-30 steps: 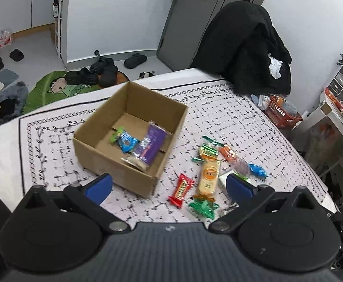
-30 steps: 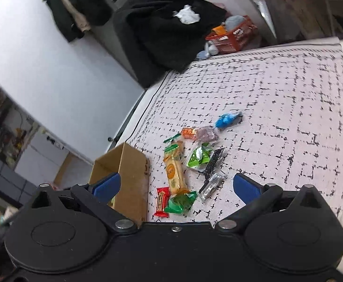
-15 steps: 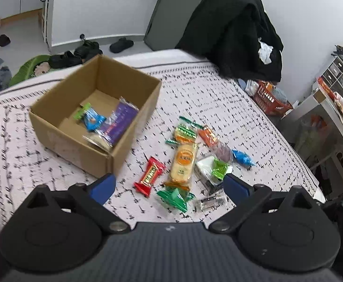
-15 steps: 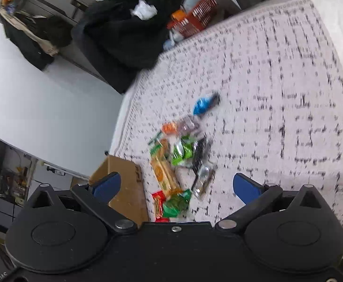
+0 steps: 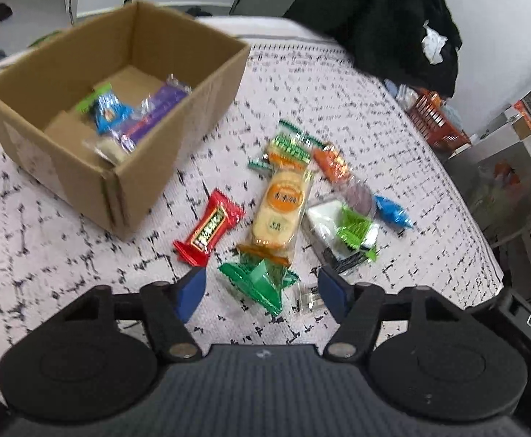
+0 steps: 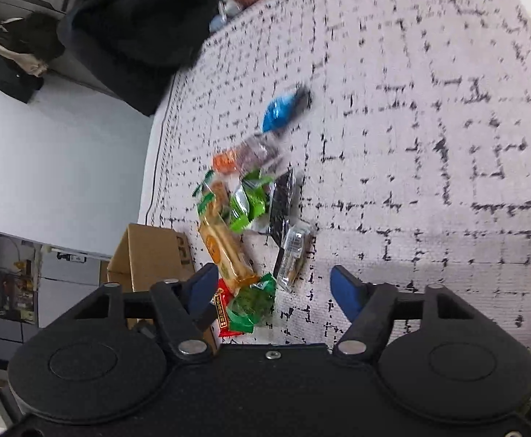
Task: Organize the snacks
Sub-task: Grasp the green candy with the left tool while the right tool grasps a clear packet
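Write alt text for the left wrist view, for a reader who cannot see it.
The open left gripper hovers low over a dark green snack packet at the near edge of a snack pile on a black-and-white patterned cloth. Behind lie a red candy bar and a long cracker pack; an open cardboard box holds more snacks.

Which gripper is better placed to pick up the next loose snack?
Left, probably. The left gripper is open with the green foil triangular snack between its fingers; the right gripper sits off-centre.
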{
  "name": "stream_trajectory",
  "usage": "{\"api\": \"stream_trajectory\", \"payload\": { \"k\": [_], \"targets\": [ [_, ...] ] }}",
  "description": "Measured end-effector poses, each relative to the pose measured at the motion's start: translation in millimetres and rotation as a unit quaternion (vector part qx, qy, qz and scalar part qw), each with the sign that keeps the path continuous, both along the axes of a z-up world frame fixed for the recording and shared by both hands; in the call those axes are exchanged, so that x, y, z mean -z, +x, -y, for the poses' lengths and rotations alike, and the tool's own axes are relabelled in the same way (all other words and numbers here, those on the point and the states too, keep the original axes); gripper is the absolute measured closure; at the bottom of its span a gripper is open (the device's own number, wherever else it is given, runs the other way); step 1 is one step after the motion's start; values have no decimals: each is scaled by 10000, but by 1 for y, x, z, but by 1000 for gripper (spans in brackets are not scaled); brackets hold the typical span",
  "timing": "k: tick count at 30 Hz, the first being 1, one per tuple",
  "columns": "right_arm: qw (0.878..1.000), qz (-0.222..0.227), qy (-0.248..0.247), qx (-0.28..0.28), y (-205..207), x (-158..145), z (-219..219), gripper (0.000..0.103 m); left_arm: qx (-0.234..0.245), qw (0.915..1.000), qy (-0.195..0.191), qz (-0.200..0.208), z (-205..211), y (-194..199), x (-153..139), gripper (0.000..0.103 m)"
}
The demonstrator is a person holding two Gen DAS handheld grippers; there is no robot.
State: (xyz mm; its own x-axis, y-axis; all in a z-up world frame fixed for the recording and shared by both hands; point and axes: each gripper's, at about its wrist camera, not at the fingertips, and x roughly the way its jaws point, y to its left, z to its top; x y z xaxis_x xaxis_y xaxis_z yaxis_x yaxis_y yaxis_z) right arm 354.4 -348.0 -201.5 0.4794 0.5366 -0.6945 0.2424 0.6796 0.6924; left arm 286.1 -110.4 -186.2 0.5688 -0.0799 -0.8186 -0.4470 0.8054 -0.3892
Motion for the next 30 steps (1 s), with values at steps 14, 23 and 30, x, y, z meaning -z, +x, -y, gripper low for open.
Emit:
{"api": "stream_trajectory", "payload": {
  "k": [14,23,30],
  "targets": [
    [9983,-494,-277,-110,33,31,-23,48,-116,9985,-370,-390,-4,24,42,56],
    [9970,-570,-416,-310,44,41,-41,83,-144,9985,-443,-303,-7,23,42,72],
    [9983,-188,-486,-275,34,27,-39,86,-94,9992,-379,-110,-11,11,19,73]
  ]
}}
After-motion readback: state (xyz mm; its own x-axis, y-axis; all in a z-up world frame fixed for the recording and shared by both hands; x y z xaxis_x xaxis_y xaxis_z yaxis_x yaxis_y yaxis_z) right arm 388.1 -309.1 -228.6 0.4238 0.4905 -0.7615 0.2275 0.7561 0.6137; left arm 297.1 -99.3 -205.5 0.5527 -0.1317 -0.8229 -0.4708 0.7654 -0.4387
